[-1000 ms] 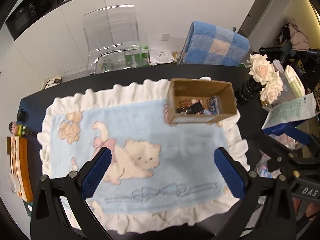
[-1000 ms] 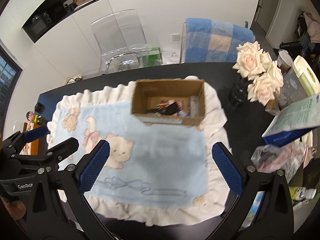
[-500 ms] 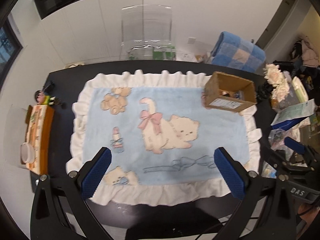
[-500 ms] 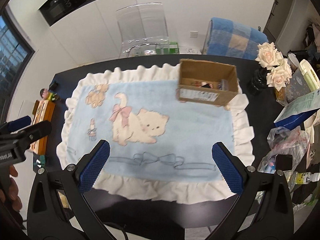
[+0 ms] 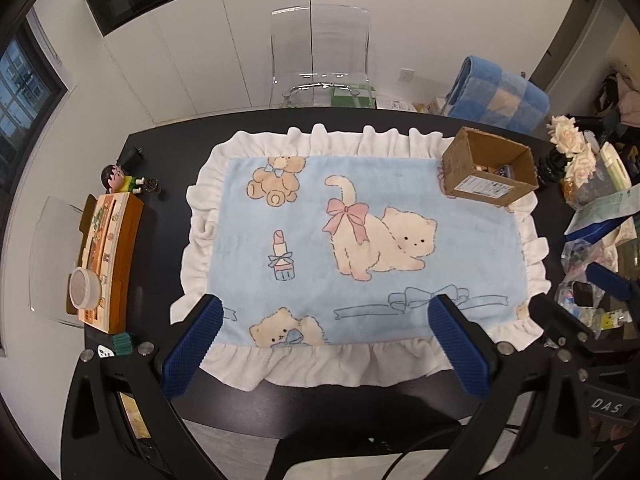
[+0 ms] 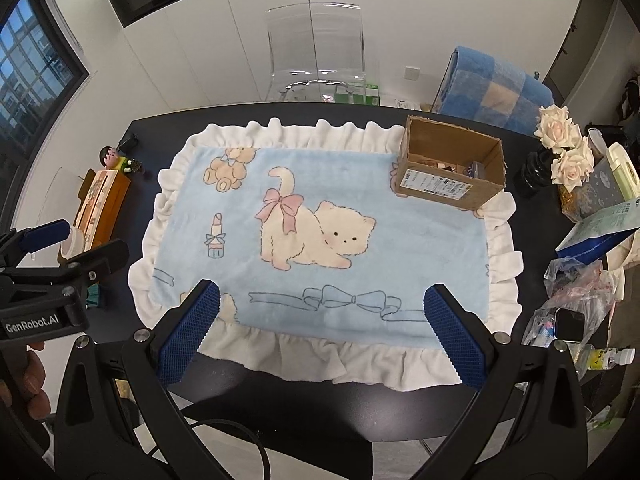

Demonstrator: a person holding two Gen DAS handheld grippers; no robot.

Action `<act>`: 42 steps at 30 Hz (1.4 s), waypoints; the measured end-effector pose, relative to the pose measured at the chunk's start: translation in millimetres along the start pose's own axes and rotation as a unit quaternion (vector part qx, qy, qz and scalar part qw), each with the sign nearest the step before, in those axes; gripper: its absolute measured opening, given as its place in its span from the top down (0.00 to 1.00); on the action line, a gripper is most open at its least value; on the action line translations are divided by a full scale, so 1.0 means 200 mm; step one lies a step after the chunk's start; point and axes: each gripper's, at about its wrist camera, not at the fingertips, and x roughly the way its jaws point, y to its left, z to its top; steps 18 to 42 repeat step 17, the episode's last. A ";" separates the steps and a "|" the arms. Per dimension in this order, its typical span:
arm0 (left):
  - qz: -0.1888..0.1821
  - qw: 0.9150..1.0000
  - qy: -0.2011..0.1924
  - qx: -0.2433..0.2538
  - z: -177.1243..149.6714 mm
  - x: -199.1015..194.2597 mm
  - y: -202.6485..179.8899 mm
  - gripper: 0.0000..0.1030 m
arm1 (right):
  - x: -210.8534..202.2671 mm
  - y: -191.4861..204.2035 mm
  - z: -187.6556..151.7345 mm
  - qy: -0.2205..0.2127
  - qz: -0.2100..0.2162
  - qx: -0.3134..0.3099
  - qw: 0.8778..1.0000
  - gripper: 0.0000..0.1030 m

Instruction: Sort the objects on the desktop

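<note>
Both sets of fingers stood spread wide with nothing between them: my left gripper (image 5: 326, 346) and my right gripper (image 6: 320, 334) each hung above the near frilled edge of the cat-print mat (image 5: 460, 248), clear of everything.

The cardboard box (image 6: 452, 170) sat on the mat's far right corner, open side up, with a few small items lying inside; I could not make out what they were. The mat around it carried nothing loose, only its printed cat, bear and lipstick. My read was that the sorting was done or close to it, and that the step in hand was simply pulling back.

To do that well I would lift both grippers straight up and away from the box, keep them apart from each other, and avoid dragging the mat's frill or the cables below the counter (image 5: 160, 140) edge.

Farther from the box, vase of roses (image 6: 562, 148) stood just to its right, with plastic bags (image 6: 576, 292) nearer me on that side. Across the mat from the box, an orange tray (image 5: 108, 256) and a small figurine (image 5: 116, 178) lay on the counter's left end.

Compared with one second before, both cameras had backed well off: the box had shrunk from centre view to the far corner, and the whole mat now showed.
</note>
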 end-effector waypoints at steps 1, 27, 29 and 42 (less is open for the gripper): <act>0.003 1.000 -0.002 0.006 -0.01 0.00 -0.01 0.01 | 0.00 0.01 0.00 0.001 -0.002 0.000 1.000 0.00; -0.034 0.999 0.000 0.007 -0.02 -0.01 -0.06 0.01 | 0.00 -0.04 0.02 0.007 -0.011 0.004 1.000 0.00; -0.034 0.999 0.000 0.007 -0.02 -0.01 -0.06 0.01 | 0.00 -0.04 0.02 0.007 -0.011 0.004 1.000 0.00; -0.034 0.999 0.000 0.007 -0.02 -0.01 -0.06 0.01 | 0.00 -0.04 0.02 0.007 -0.011 0.004 1.000 0.00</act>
